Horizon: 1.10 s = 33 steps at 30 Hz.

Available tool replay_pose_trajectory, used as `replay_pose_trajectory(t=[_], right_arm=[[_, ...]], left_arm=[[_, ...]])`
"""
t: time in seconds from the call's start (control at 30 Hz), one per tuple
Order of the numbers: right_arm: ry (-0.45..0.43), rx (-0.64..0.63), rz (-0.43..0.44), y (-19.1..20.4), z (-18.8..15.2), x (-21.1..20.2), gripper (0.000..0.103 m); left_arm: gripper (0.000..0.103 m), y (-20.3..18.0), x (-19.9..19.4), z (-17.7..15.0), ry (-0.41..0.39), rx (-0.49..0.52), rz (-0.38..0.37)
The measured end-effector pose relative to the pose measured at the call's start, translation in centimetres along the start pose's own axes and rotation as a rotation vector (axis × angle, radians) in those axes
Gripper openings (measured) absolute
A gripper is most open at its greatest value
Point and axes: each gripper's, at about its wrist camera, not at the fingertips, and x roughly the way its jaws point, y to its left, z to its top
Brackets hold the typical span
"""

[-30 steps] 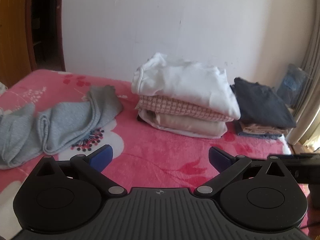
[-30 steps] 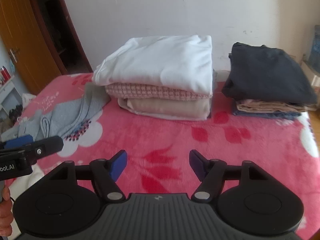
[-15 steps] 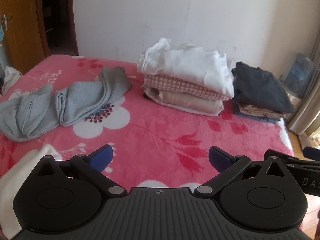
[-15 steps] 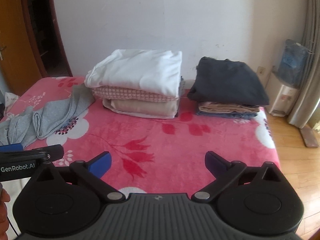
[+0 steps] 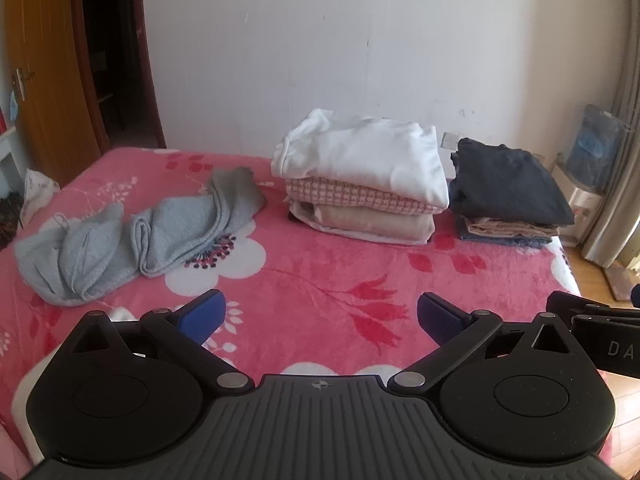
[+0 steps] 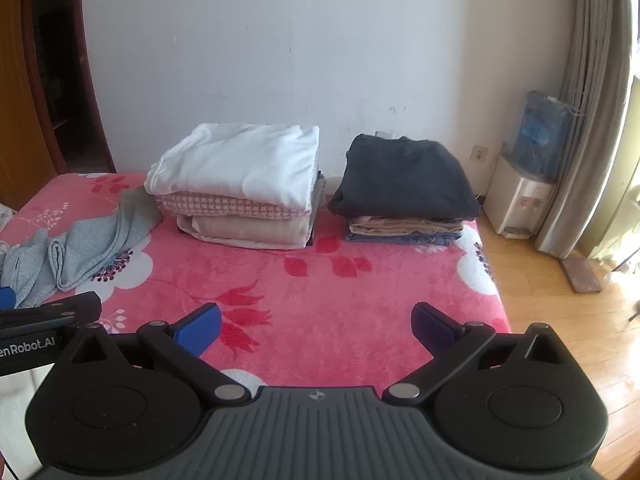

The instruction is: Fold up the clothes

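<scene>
Two neat folded stacks, white-topped [image 5: 360, 156] and dark-topped [image 6: 404, 176]; rumpled grey knit garment [image 5: 140, 228] beside. Left claw [image 5: 320, 316], right claw [image 6: 316, 320] both wide, empty. Risk: one-layer pinch bunches knit, sloppy reach topples white-topped stack.

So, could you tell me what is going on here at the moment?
A person is folding clothes on a pink floral bed with two handheld grippers. The left gripper and right gripper are open and empty, above the bedspread. Two folded stacks sit by the wall, topped by a white garment and a dark garment; a grey garment lies crumpled.

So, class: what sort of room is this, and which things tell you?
Probably a bedroom in a home: a bed under a pink floral blanket, stacks of folded clothes, a curtain beside wooden flooring.
</scene>
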Motion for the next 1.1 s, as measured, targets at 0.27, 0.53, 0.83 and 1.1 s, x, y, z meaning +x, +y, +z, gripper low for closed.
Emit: replay_pose_trajectory(t=[0.27,0.53,0.83,1.1], right_arm=[[-0.022,-0.016,-0.01,-0.5,-0.2,-0.9,0.103],[-0.035,-0.049,-0.03,-0.6,-0.9,-1.2,0.103],[-0.021,-0.042,-0.05,-1.3,-1.2,-0.9,0.103],[-0.011,-0.033,-0.049,-1.8,-1.5,-0.6,0.103]], left_arm=[[0.103,-0.9,-1.0,-0.3,0.005,-0.032,0.028],[0.103,-1.9,-1.2,-0.6,0.002,0.008,0.044],[0.103,-2.3,-0.8,-0.7,0.018,0.001,0.039],[0.103,-2.1,-0.4,-0.8,0.035,-0.01,0.039]])
